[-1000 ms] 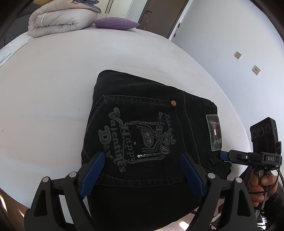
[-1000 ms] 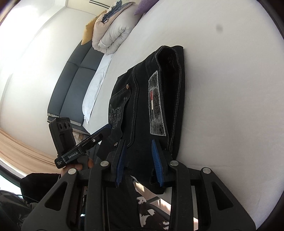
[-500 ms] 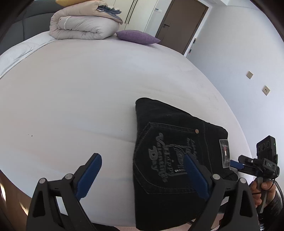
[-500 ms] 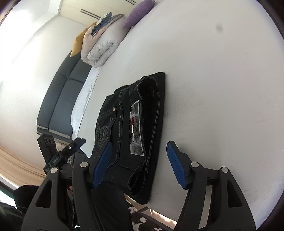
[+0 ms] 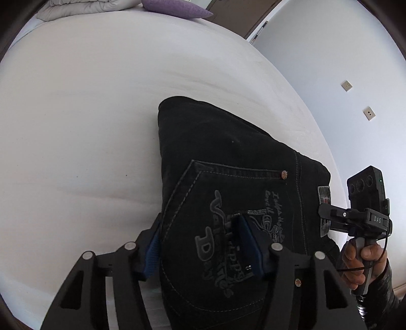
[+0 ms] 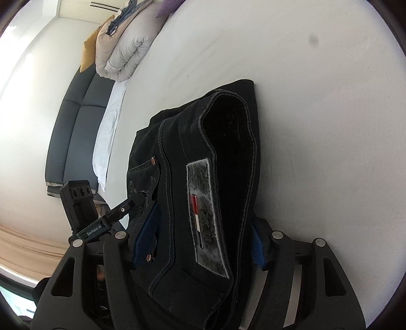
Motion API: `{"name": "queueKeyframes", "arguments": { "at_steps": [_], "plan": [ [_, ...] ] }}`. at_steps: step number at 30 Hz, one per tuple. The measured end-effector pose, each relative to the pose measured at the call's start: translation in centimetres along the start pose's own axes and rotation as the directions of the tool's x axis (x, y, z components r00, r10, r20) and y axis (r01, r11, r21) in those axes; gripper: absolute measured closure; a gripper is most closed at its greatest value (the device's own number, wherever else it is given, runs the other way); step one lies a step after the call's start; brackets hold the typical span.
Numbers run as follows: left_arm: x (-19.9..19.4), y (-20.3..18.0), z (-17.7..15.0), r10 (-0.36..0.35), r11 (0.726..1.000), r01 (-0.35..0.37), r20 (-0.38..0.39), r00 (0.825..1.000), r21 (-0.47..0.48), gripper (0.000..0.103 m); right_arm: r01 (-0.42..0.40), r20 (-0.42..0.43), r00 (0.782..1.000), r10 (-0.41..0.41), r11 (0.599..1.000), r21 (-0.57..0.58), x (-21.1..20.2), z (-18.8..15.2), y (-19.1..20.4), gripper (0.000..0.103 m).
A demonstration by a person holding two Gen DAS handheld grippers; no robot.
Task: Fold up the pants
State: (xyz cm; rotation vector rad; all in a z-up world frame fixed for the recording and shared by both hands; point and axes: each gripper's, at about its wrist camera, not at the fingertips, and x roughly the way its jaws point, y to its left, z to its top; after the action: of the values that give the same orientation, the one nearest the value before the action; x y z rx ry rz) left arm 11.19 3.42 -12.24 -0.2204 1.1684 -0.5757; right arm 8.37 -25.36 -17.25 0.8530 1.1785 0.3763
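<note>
Black folded pants (image 5: 228, 182) with a printed back pocket lie at the near edge of a white bed (image 5: 88, 114). My left gripper (image 5: 203, 246) is shut on the pants' near left edge, one blue pad on top of the pocket and the other under the fold. In the right wrist view the pants (image 6: 203, 177) show their waistband and grey label. My right gripper (image 6: 205, 236) is shut on the waistband end, with thick cloth bunched between its blue pads. The right gripper also shows in the left wrist view (image 5: 322, 212).
A folded beige duvet (image 6: 121, 50) and a purple pillow (image 5: 175, 9) lie at the bed's far end. A dark sofa (image 6: 76, 132) stands beside the bed. A white wall with two sockets (image 5: 346, 86) is on the right.
Half a second ago both grippers were open and drawn back from the pants. Both have moved in and closed on the near edge of the folded pants.
</note>
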Motion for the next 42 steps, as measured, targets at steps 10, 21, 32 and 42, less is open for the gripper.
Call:
{"name": "queueKeyframes", "arguments": {
  "at_steps": [10, 21, 32, 42],
  "plan": [
    [-1.3, -1.8, 0.3, 0.001, 1.0, -0.002, 0.043, 0.999, 0.017, 0.084, 0.078, 0.069, 0.995, -0.069, 0.987, -0.139, 0.2, 0.2, 2.9, 0.086],
    [-2.9, -8.4, 7.0, -0.052, 0.99, 0.029, 0.16, 0.986, 0.14, 0.085, 0.049, 0.202, 0.979, -0.007, 0.978, -0.201, -7.2, 6.2, 4.3, 0.086],
    [8.1, -9.2, 11.9, -0.06, 0.99, 0.052, 0.059, 0.996, 0.132, 0.077, 0.1, 0.191, 0.978, -0.081, 0.991, -0.094, -8.5, 14.8, -5.9, 0.084],
    [6.0, -7.6, 9.3, 0.024, 0.99, -0.041, 0.123, 0.992, 0.136, 0.049, 0.151, 0.282, 0.949, -0.141, 0.988, -0.016, -11.2, 13.5, -7.9, 0.056]
  ]
}}
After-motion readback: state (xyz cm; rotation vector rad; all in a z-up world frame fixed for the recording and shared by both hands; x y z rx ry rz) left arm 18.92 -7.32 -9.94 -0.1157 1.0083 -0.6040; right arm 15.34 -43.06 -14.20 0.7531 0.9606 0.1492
